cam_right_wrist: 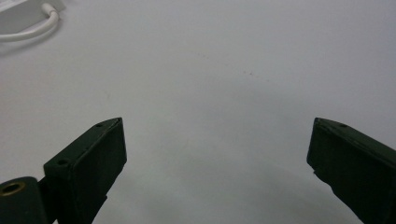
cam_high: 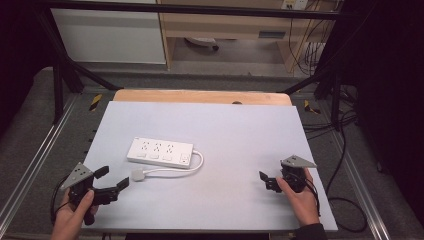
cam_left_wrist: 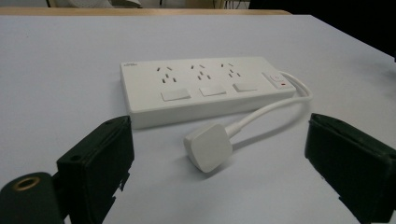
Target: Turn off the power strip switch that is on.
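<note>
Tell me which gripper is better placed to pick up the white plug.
Left. The left gripper sits open, close to the plug, which lies just ahead between its jaws. The right gripper, also open, faces bare table farther away.

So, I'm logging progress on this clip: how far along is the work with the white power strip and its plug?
Nothing looks done yet. The white plastic power strip lies flat on the grey table, its square white plug loose beside it. In hand: the left hand-held gripper, open, points at the plug without touching it. The right hand-held gripper is open over bare table. Grasping and everything after is left.
</note>
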Motion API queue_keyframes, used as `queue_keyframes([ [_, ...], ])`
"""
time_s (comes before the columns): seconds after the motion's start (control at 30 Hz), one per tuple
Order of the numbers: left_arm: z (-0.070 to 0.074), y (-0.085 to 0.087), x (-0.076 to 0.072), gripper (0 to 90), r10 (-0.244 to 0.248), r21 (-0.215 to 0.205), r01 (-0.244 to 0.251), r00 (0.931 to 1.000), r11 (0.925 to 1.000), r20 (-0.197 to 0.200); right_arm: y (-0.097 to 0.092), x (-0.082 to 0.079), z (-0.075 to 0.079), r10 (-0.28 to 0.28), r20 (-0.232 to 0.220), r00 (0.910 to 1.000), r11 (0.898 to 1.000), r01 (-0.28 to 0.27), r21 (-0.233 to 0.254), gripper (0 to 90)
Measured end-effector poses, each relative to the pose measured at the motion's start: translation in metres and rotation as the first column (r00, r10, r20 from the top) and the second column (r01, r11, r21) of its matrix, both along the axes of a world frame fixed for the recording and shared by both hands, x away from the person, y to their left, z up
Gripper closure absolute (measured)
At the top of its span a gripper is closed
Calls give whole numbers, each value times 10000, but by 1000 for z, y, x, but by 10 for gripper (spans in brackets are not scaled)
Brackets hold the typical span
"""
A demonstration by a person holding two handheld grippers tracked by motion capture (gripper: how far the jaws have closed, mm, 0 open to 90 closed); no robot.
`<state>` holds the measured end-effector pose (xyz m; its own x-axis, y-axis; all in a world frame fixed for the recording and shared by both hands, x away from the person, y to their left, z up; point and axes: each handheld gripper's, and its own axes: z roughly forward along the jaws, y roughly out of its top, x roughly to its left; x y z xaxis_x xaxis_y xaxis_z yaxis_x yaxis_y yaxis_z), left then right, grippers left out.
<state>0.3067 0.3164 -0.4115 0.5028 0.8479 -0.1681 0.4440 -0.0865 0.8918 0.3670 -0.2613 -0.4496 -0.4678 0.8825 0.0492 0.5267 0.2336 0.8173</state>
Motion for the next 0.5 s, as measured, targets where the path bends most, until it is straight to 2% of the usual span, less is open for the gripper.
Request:
queue_keyframes([
  [0.1, 0, 0, 1, 79, 27, -7, -27, 10000, 10000, -15, 2, 0, -1, 145, 57, 9999, 9998, -144, -127, 51],
  [0.5, 1, 1, 0, 79, 4, -42, -4, 10000, 10000, 39, 1, 0, 1, 203, 455, 9988, 9998, -205, 20, 52],
])
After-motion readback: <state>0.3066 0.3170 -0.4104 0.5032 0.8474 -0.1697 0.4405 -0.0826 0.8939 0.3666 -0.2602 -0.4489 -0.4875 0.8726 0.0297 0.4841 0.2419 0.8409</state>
